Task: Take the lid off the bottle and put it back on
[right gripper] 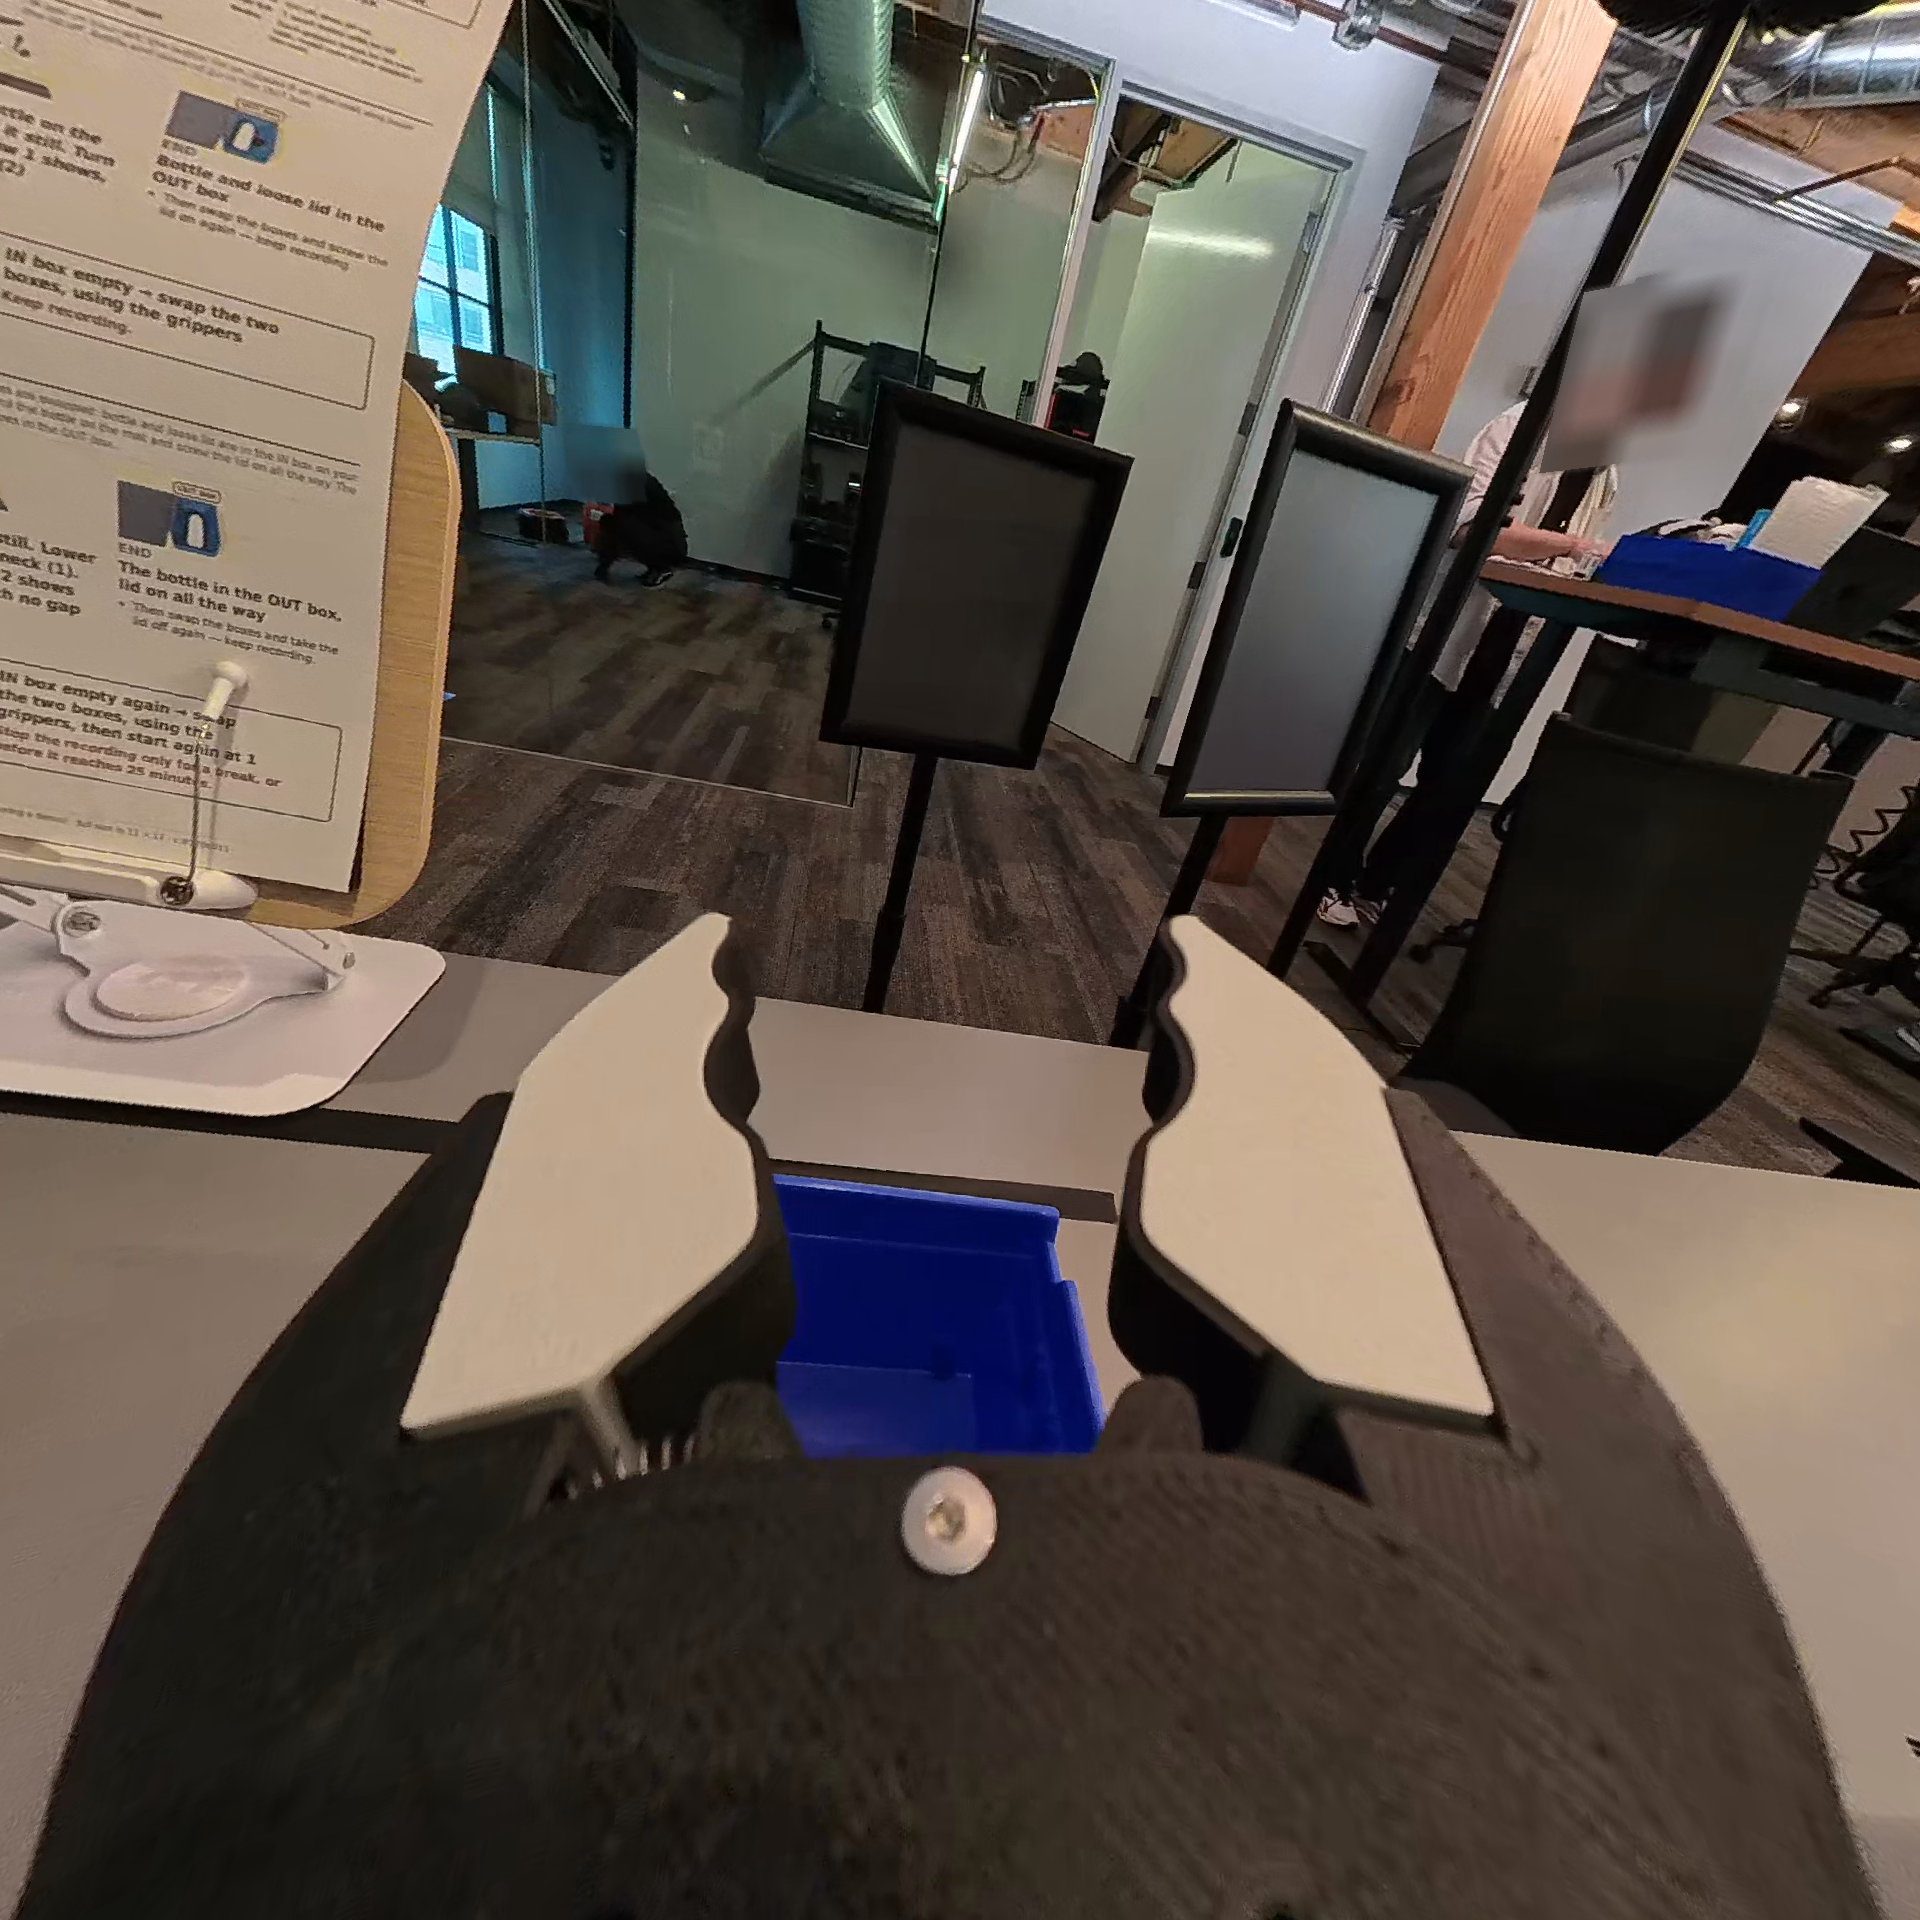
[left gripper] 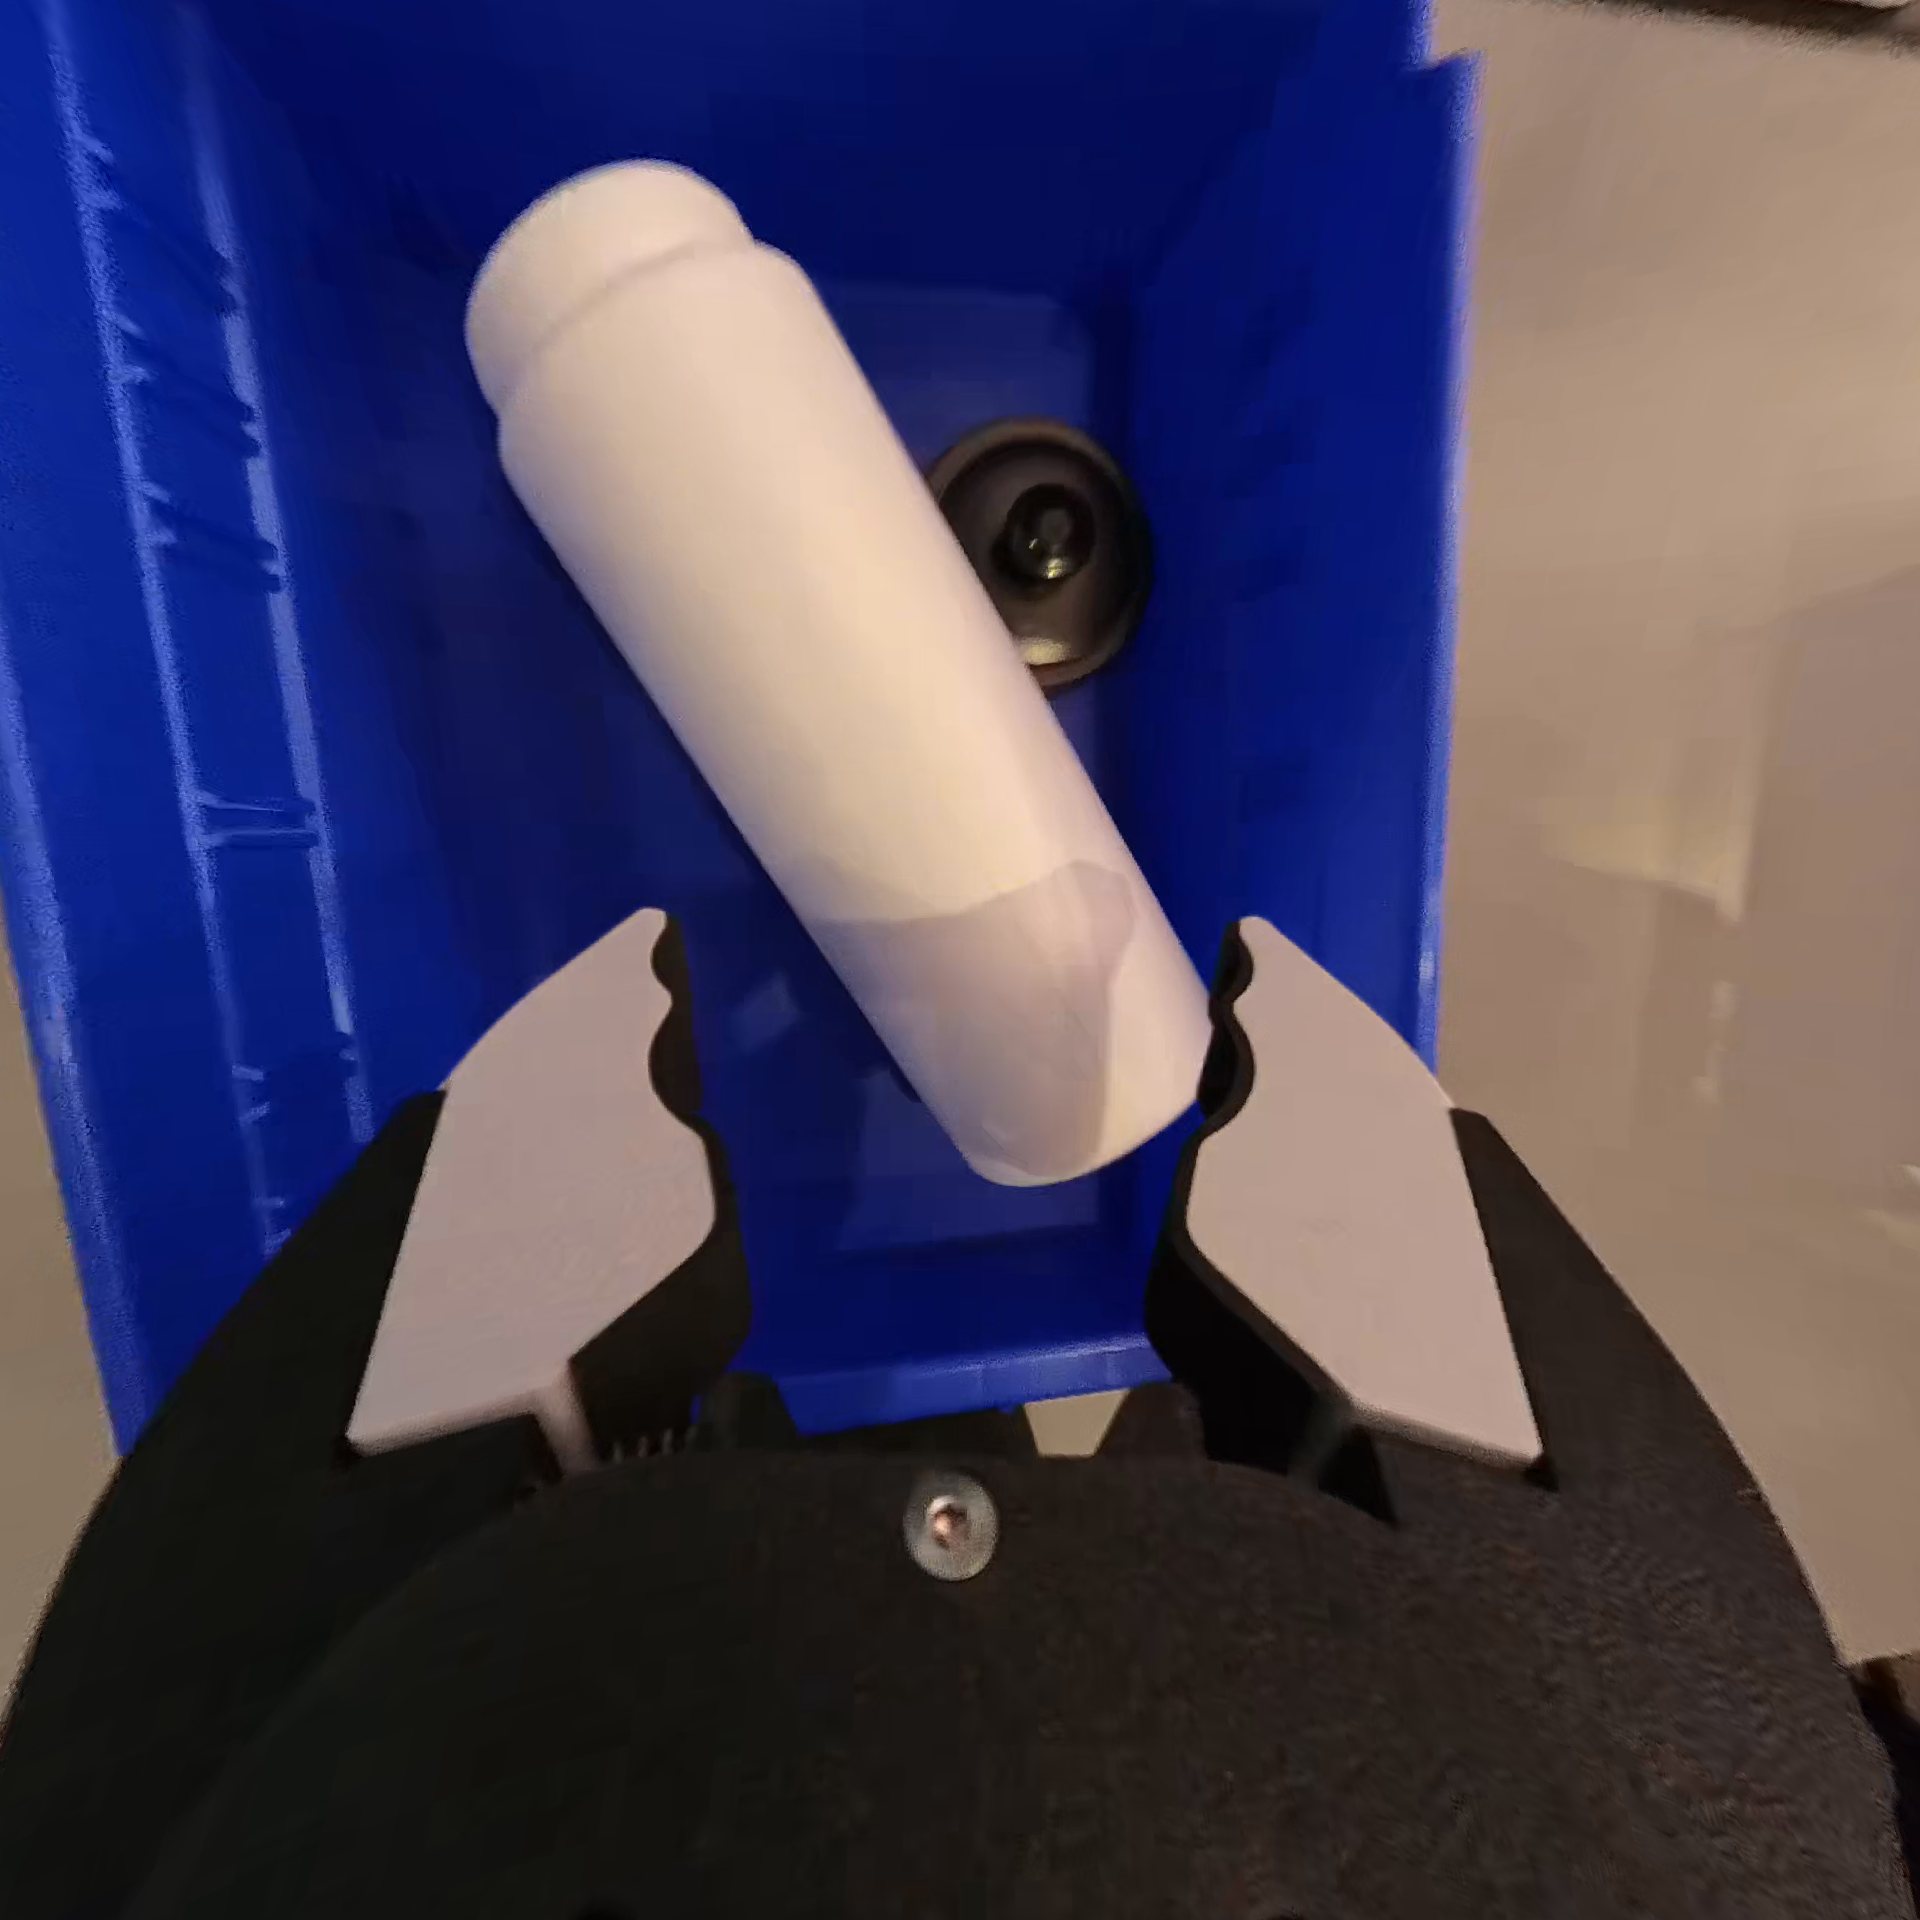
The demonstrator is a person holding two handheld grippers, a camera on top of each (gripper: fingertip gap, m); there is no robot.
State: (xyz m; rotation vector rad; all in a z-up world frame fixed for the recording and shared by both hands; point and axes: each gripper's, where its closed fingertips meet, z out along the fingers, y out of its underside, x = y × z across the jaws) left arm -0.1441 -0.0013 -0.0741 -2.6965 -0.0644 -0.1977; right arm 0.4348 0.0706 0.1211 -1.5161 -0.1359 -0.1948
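A white bottle (left gripper: 790,623) lies slanted inside a blue bin (left gripper: 260,727) in the left wrist view, its stepped end far left and its flat end near right. A black round lid (left gripper: 1049,551) lies on the bin floor beside it, partly hidden behind the bottle. My left gripper (left gripper: 951,930) is open over the bin's near end. The bottle's near end lies between the fingers, against the right finger (left gripper: 1309,1164). My right gripper (right gripper: 948,930) is open and empty above the grey table, over a blue bin (right gripper: 935,1320) whose visible part shows nothing inside.
A grey table (right gripper: 208,1299) carries a white stand with a printed sheet (right gripper: 197,416) at the far left. Beyond the table edge stand two black framed panels on poles (right gripper: 966,582). A person stands at another table (right gripper: 1714,623) at the far right.
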